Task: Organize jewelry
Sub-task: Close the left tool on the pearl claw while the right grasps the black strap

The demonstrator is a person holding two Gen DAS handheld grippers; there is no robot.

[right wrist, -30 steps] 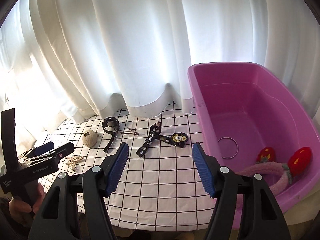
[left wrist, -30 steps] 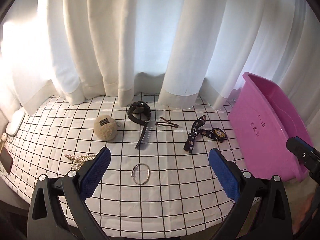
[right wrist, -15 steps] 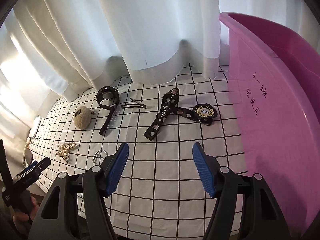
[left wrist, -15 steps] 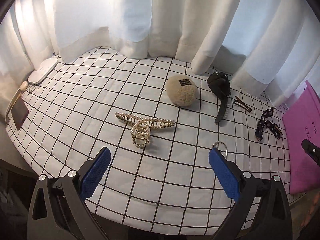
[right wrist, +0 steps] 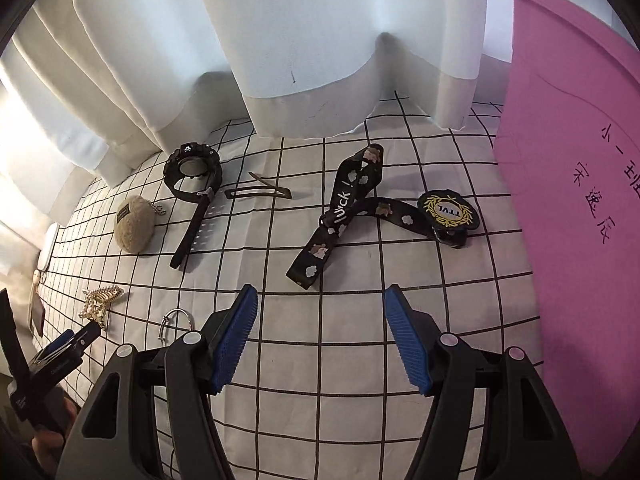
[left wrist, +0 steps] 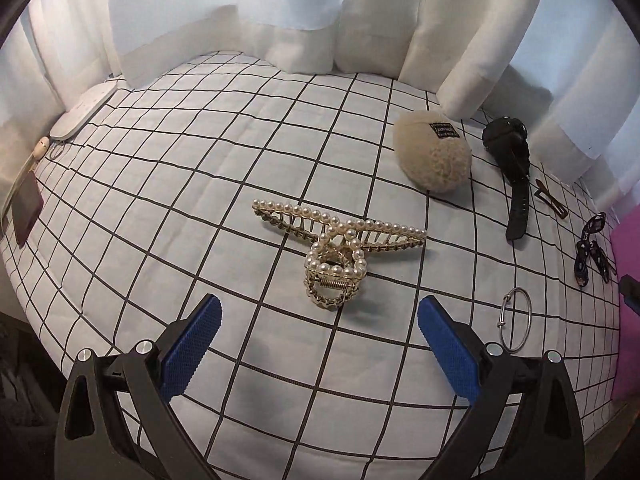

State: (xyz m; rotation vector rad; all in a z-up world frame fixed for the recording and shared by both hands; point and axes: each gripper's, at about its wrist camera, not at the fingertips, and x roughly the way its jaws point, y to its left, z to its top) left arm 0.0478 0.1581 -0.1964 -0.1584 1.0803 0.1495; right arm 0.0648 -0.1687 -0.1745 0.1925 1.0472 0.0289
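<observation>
White curtains (right wrist: pixel 304 40) hang behind a table with a white black-grid cloth (left wrist: pixel 224 152). Pink tub (right wrist: pixel 580 200) stands at the right edge, 3 o'clock from the right gripper, handwritten characters on its outer wall.

Left gripper (left wrist: pixel 318 340) hovers low over the cloth, blue pads spread wide, nothing between them. Right gripper (right wrist: pixel 320 336) likewise gaping wide and empty.

Black patterned lanyard (right wrist: pixel 340 208) lies at 12 o'clock just ahead of the right gripper, looped over itself, with a round black-and-gold badge (right wrist: pixel 449 210) at its end near the tub. Black watch (right wrist: pixel 192 184) sits at 11 o'clock from the right gripper, strap end toward the viewer. Beige fuzzy pouch (left wrist: pixel 432 156) lies at 1 o'clock from the left gripper, just beside the watch.

Pearl claw clip (left wrist: pixel 334 244) lies at 12 o'clock directly ahead of the left gripper, close, untouched, between the lines of its two pads. Silver ring bangle (left wrist: pixel 516 320) lies at 3 o'clock, just beside the left gripper's right pad. Thin brown hair clip (right wrist: pixel 258 192) lies between watch and lanyard. White flat device (left wrist: pixel 86 110) at 10 o'clock, far edge.
</observation>
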